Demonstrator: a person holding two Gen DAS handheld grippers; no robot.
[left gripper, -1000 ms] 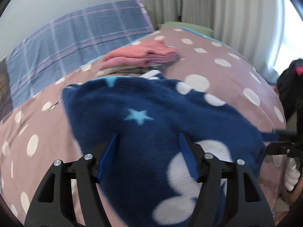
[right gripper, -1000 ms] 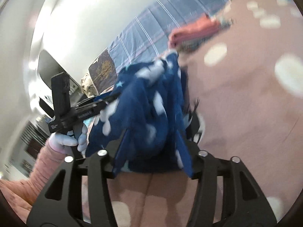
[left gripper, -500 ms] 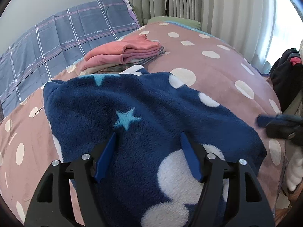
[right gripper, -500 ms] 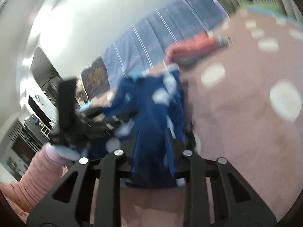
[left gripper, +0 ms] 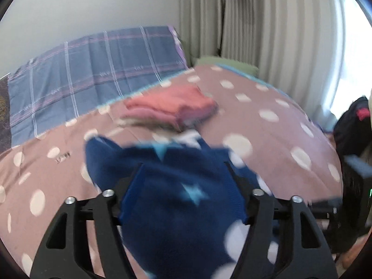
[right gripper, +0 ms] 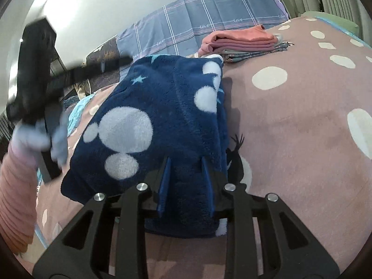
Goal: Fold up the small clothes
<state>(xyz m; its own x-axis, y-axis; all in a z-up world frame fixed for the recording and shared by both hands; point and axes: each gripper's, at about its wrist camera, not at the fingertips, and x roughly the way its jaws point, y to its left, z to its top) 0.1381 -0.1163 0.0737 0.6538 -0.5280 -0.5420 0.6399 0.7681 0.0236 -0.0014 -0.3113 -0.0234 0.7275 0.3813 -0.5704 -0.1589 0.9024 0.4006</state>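
Your right gripper (right gripper: 186, 179) is clamped on the near edge of the blue fleece (right gripper: 148, 116) lying on the dotted bedspread (right gripper: 302, 121); your left gripper (left gripper: 183, 186), jaws just narrowing, carries a raised fold; mid-fold, I judge; next, lay it flat, edges matched.

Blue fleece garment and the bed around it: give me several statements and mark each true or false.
1. The blue fleece garment has white dots and light blue stars. True.
2. The right hand-held gripper is open and clear of the fleece. False: its fingers pinch a fold of it.
3. A folded stack of clothes lies beyond the garment, pink pieces on top. True.
4. The bedspread is plain green. False: it is dusty pink with white dots.
5. The plaid pillow is red. False: it is blue-grey.
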